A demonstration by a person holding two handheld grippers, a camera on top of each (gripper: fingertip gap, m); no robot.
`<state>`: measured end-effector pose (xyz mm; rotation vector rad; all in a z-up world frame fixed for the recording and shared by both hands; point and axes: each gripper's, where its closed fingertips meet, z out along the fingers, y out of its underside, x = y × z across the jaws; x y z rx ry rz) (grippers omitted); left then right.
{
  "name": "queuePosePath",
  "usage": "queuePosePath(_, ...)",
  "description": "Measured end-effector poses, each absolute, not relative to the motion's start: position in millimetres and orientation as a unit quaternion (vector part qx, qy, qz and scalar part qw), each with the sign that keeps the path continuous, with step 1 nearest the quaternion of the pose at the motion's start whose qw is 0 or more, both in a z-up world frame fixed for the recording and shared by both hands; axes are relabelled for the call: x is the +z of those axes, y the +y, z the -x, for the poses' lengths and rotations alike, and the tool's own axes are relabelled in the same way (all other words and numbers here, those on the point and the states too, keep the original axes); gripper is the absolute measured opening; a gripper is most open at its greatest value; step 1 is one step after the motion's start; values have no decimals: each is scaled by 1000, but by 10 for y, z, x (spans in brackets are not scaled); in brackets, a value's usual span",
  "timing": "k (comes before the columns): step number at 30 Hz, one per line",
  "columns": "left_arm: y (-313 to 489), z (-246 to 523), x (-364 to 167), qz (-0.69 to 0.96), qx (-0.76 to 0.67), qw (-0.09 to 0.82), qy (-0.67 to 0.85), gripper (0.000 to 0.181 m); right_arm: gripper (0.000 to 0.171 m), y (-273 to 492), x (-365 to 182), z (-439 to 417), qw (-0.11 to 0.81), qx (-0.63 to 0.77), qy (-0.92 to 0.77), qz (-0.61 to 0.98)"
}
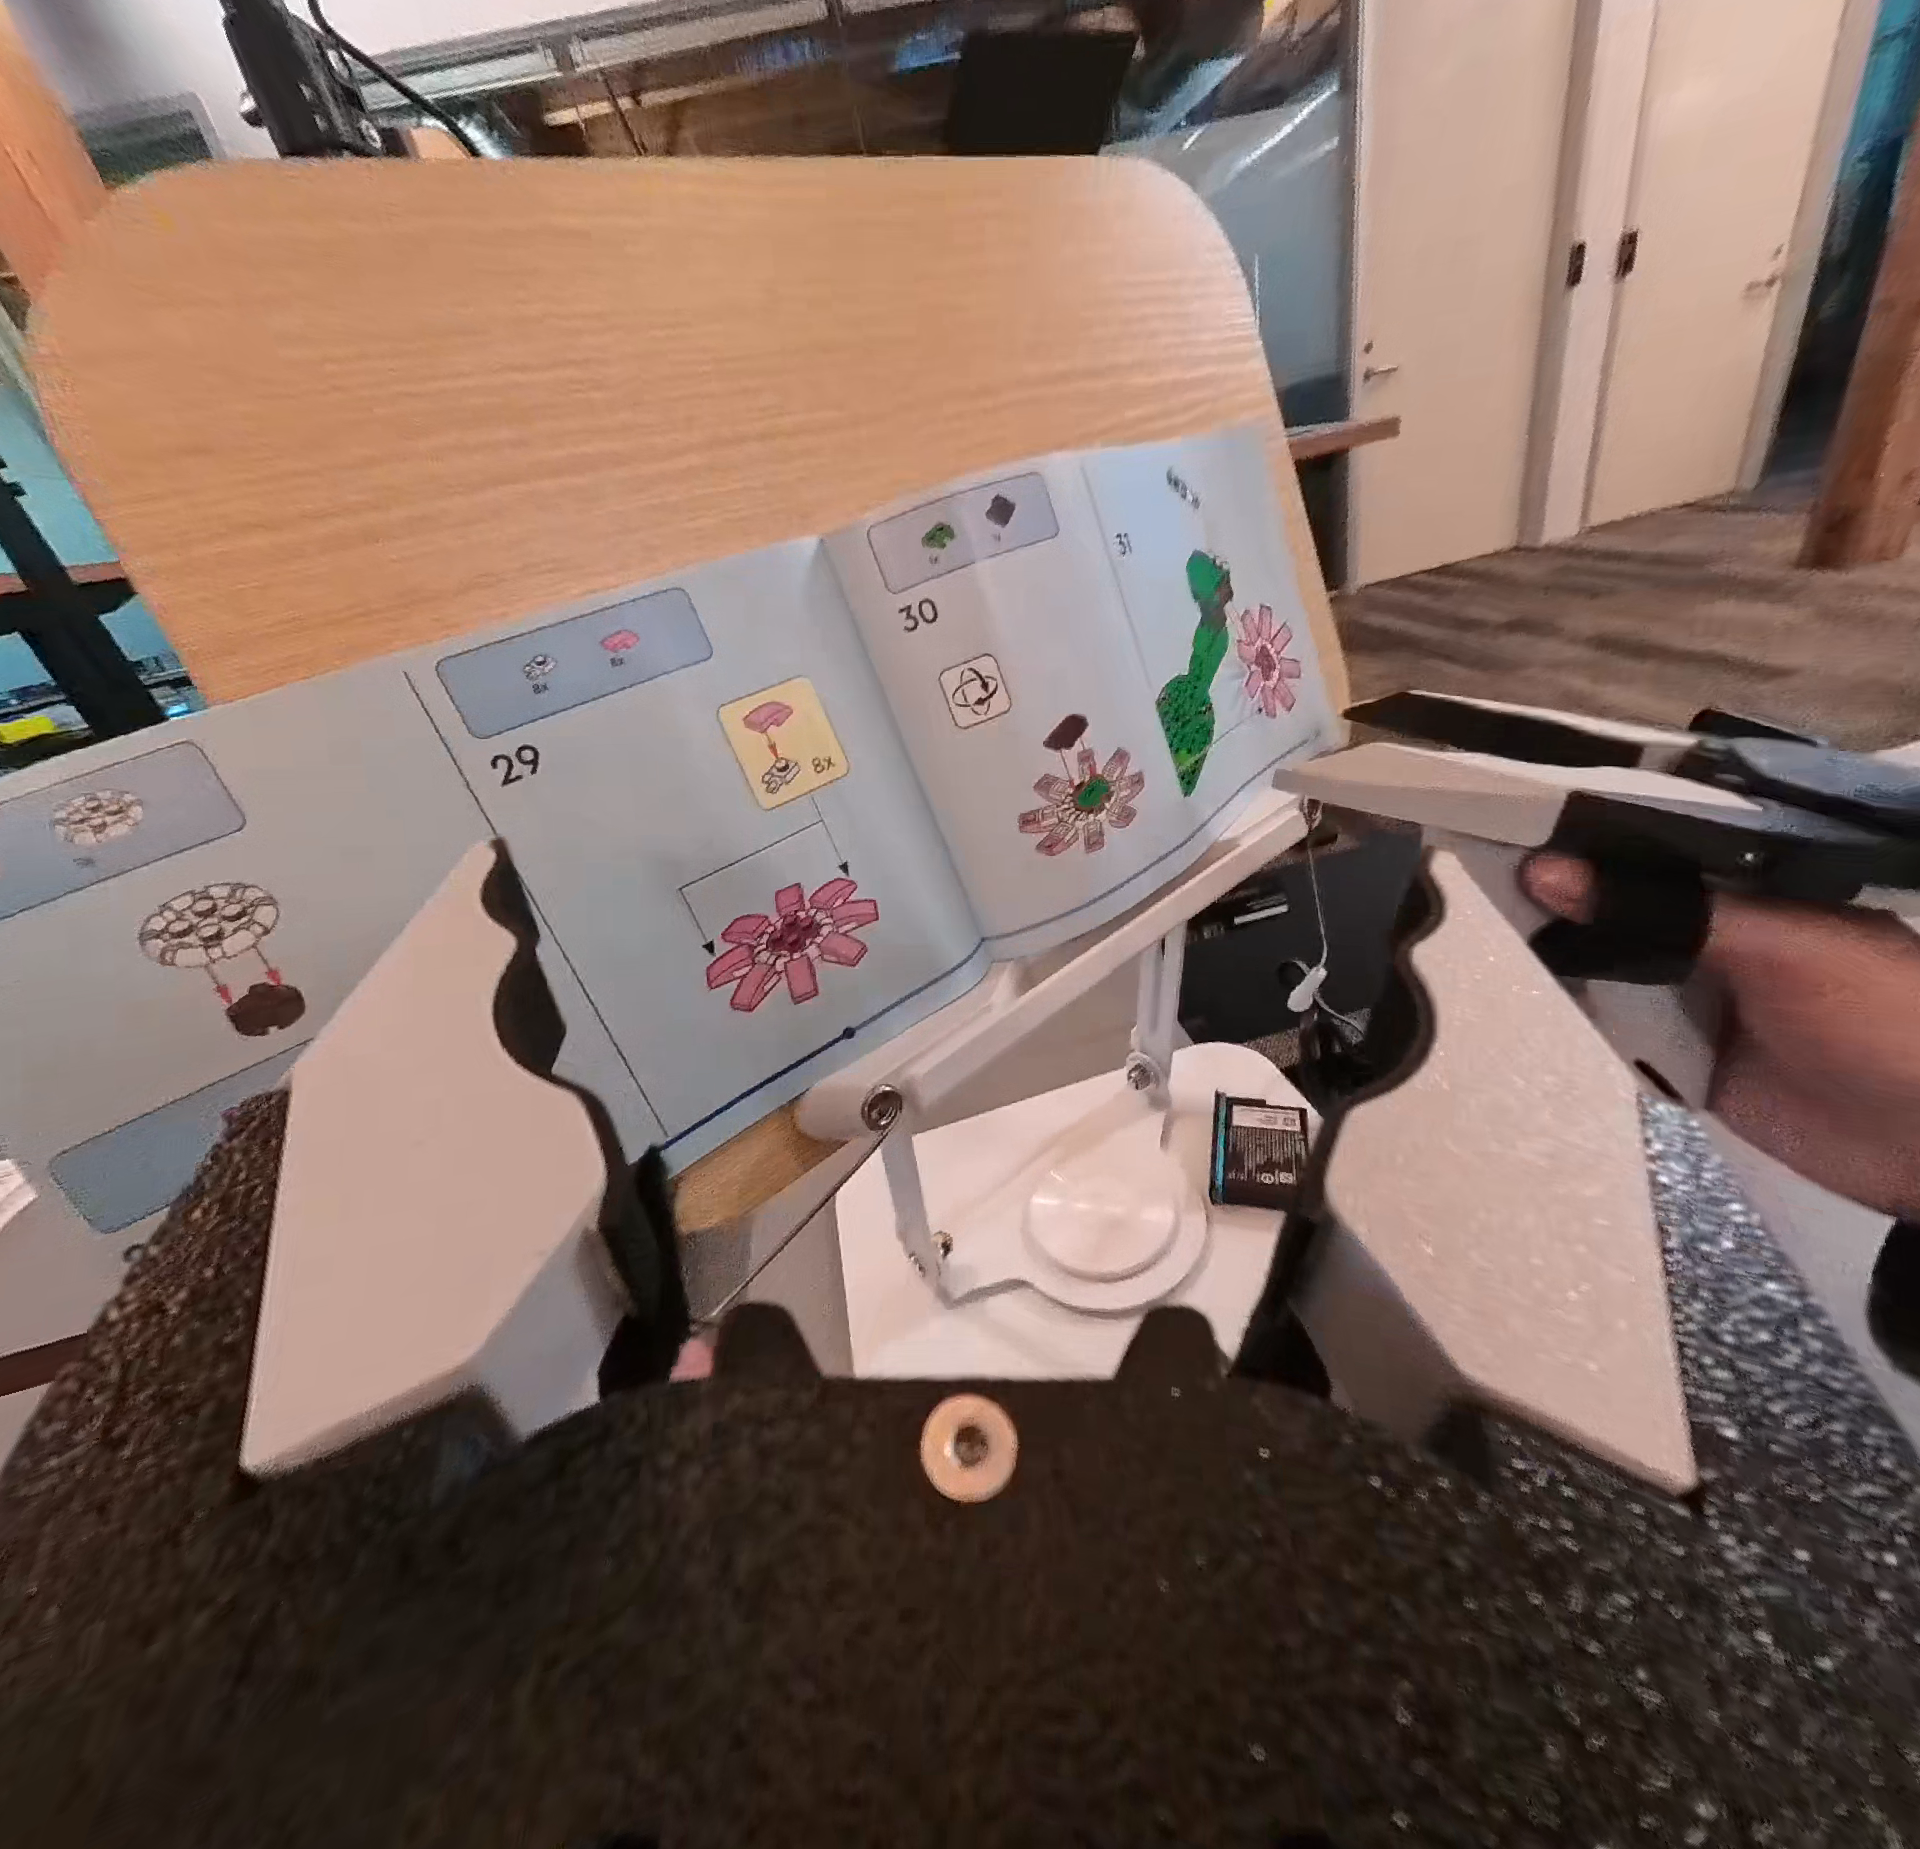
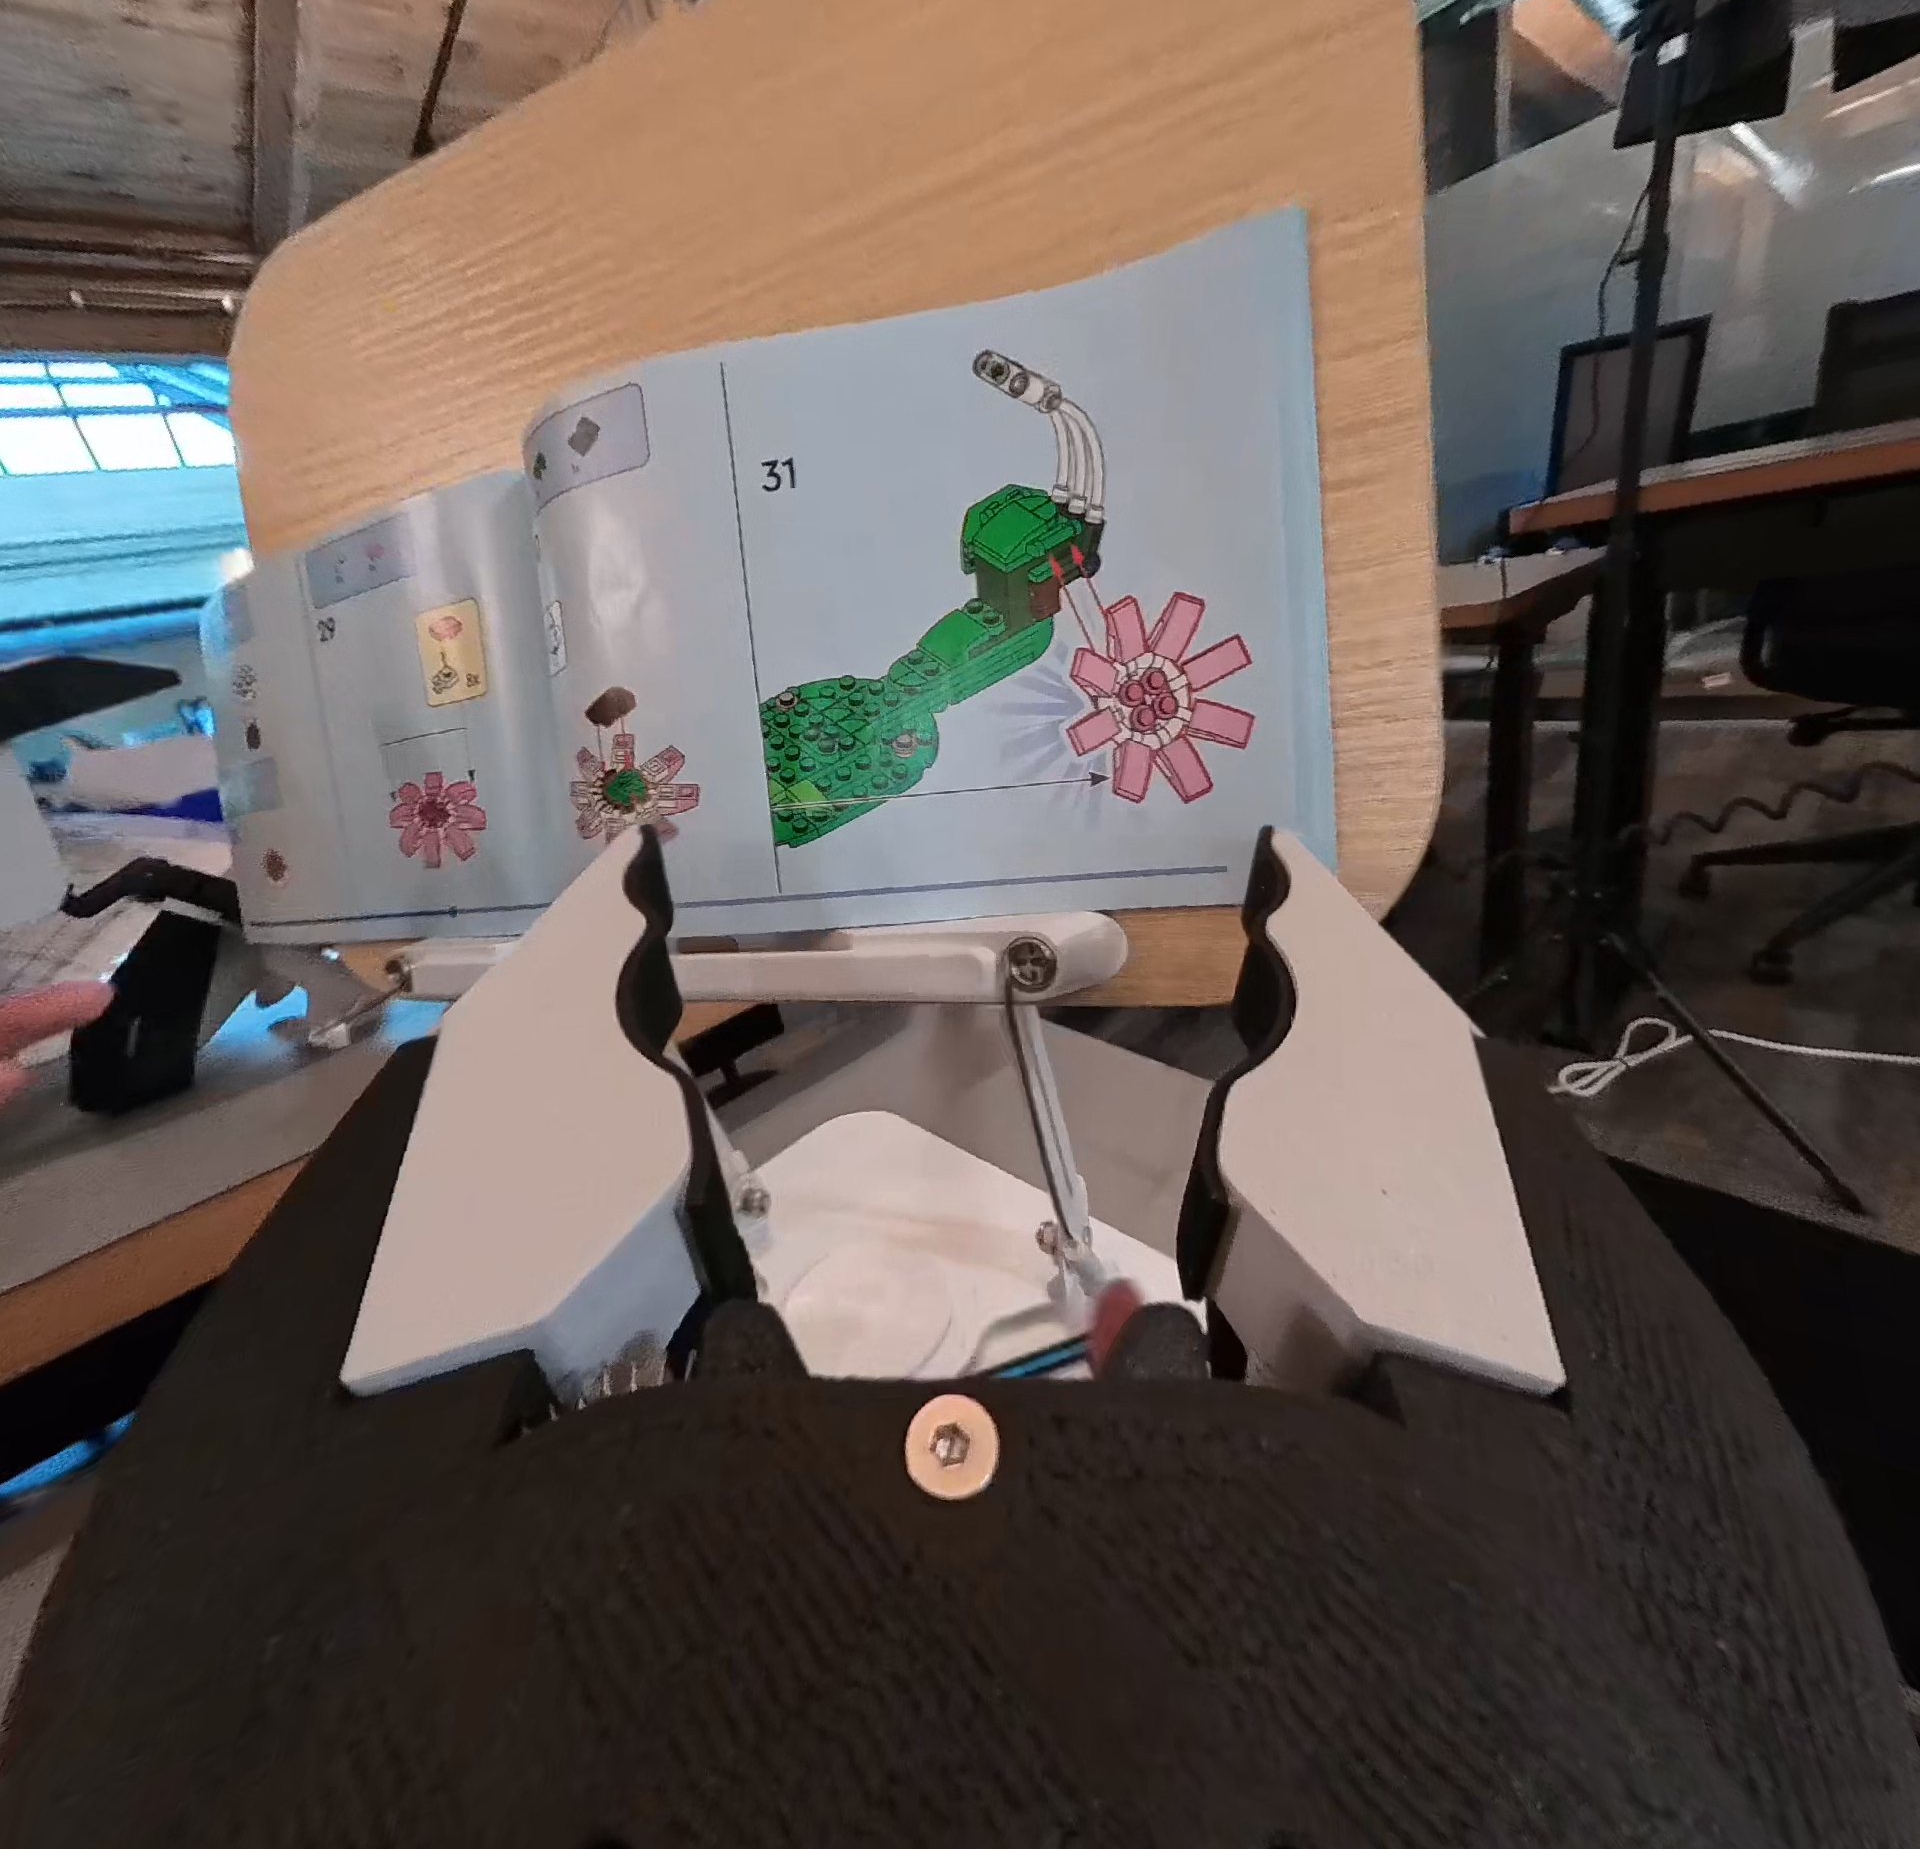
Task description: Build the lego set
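While the booklet (image 2: 997, 594) lies open against the wooden stand (image 2: 831, 189), both claws face it spread and empty, left claw (image 1: 956, 968) before its middle, right claw (image 2: 951, 926) before its right page.

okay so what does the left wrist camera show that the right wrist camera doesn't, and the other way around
Only the left wrist view shows the small black battery on the white stand base, the closet doors, and the right gripper coming in from the side near the booklet's right edge, held by a hand.

Only the right wrist view shows the tripod, the office chair and the white cord on the floor.

Both show the open instruction booklet propped on the wooden board, and open jaws holding nothing.
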<state>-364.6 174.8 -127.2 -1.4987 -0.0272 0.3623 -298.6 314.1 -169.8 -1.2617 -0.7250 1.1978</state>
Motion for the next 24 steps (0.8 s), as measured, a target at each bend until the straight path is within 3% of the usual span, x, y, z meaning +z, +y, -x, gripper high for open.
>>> queuePosePath(7, 1731, 3634, -1333, 700, 150, 698, -17, 158, 126, 3033, -1695, 3058, 596, 461, -371, 543)
queuePosePath(21, 1790, 3503, -1582, 743, 61, 666, -10, 158, 114, 2754, -1899, 3383, 576, 387, -495, 522)
queuePosePath(24, 1773, 3560, -1509, 727, 68, 683, -23, 148, 113, 2669, -1919, 3435, 576, 378, -515, 510)
